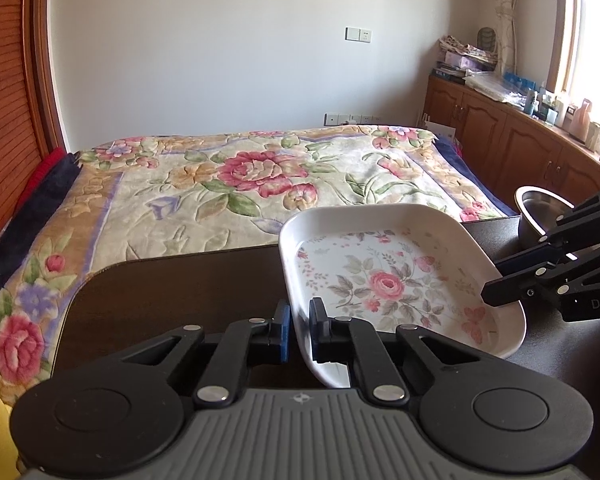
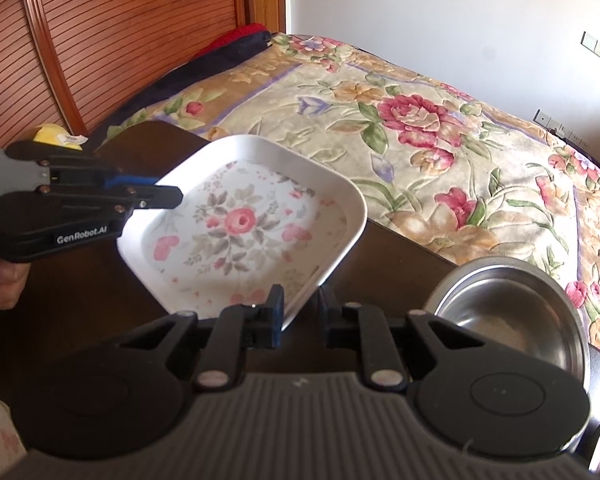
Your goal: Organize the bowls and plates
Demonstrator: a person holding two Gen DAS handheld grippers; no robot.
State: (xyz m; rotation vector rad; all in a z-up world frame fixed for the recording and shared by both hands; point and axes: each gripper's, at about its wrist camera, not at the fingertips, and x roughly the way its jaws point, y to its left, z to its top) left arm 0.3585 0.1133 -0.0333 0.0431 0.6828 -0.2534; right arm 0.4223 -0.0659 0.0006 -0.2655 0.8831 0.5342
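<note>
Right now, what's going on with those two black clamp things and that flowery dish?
A person holds a two-finger gripper in each hand and is sorting dishes on a dark table beside a bed. Both grippers grip the same square floral plate: the left gripper pinches its near rim, and the right gripper pinches the opposite edge. The plate looks tilted, apparently lifted off the table. A steel bowl sits to the right, untouched.
</note>
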